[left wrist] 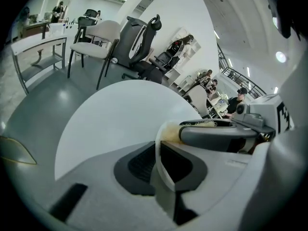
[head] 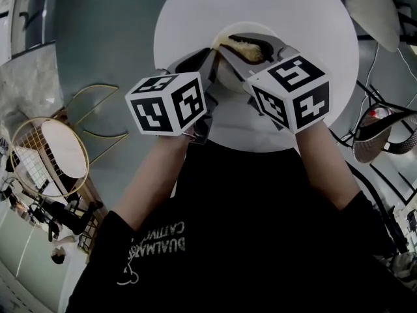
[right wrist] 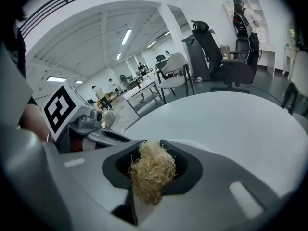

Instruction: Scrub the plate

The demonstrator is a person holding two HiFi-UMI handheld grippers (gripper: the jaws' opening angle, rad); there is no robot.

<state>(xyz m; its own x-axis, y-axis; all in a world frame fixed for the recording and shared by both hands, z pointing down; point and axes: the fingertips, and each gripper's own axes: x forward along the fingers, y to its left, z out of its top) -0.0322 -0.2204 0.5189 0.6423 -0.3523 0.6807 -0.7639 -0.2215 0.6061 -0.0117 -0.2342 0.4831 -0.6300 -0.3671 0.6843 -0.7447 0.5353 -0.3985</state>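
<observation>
A small white plate (head: 228,74) is held on edge over the round white table (head: 313,57). My left gripper (head: 212,57) is shut on the plate's rim. In the left gripper view the plate (left wrist: 163,177) stands edge-on between the pads of that gripper (left wrist: 161,150). My right gripper (head: 260,47) is shut on a tan fibrous scrubber (head: 244,44) that lies against the plate's upper face. The right gripper view shows the scrubber (right wrist: 149,172) bunched between that gripper's (right wrist: 151,153) pads. The left gripper's marker cube (right wrist: 60,109) is close on the left.
A gold wire-frame side table (head: 49,149) stands on the grey floor to the left. Office chairs (left wrist: 139,37) and a white chair (head: 374,5) ring the table's far side. People sit at desks far off. Bare tabletop (right wrist: 231,124) lies beyond the plate.
</observation>
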